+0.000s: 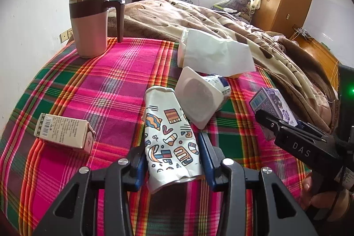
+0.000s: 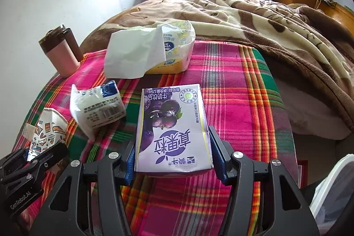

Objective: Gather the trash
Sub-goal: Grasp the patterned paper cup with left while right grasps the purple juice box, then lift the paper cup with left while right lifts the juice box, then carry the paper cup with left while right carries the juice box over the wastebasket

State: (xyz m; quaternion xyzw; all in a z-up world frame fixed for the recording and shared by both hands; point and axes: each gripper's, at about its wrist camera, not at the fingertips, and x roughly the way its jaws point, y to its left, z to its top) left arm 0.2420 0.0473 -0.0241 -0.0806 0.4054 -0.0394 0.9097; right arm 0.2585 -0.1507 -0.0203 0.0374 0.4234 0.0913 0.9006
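on the plaid cloth (image 1: 106, 85) the left gripper (image 1: 173, 158) is clamped on a crushed paper cup (image 1: 170, 138) and the right gripper (image 2: 173, 154) on a purple carton (image 2: 172, 132), with a yogurt cup (image 1: 199, 96) lying between them.

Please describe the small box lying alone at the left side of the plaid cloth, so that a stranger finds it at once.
On the plaid cloth, look near the left edge, in front of the pink mug. The beige box lies there on its side, alone; only it shows a barcode on a beige face.
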